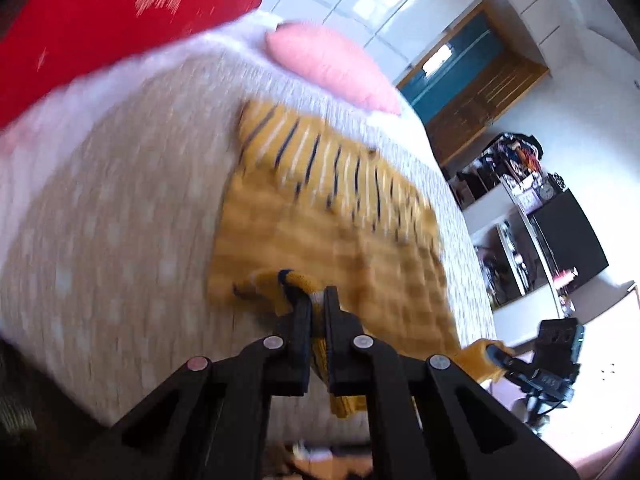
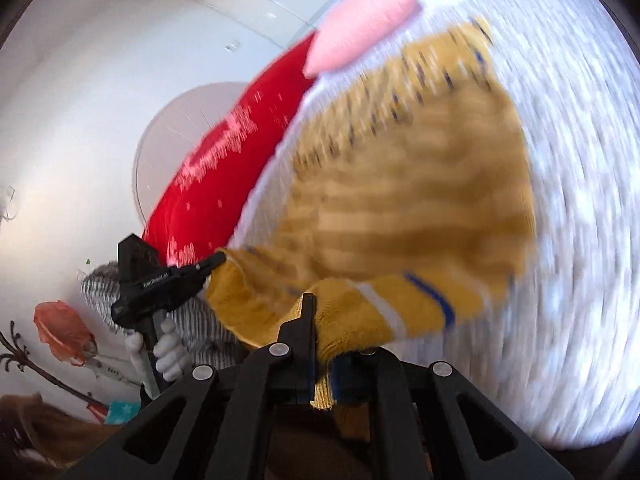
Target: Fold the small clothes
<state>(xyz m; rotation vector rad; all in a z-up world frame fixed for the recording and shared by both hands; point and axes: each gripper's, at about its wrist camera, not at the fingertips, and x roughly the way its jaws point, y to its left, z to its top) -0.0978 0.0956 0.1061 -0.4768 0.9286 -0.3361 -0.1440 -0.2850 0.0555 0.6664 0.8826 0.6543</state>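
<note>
A small mustard-yellow knit sweater [image 1: 328, 216] with white and navy stripes lies on a pale dotted bedspread [image 1: 112, 216]; it also shows in the right wrist view [image 2: 408, 200]. My left gripper [image 1: 318, 300] is shut on a striped edge of the sweater near the bed's front edge. My right gripper [image 2: 320, 312] is shut on a striped cuff of the sweater, which drapes over and hides its right finger. The right gripper also shows in the left wrist view [image 1: 500, 354], pinching the sweater's right corner. The left gripper shows in the right wrist view [image 2: 216, 258], held by a gloved hand. Both views are motion-blurred.
A red cushion [image 1: 100, 28] and a pink cushion [image 1: 332, 64] lie at the far side of the bed. Shelves with clutter [image 1: 520, 208] and a wooden cabinet [image 1: 472, 92] stand to the right. The bedspread [image 2: 580, 240] stretches right of the sweater.
</note>
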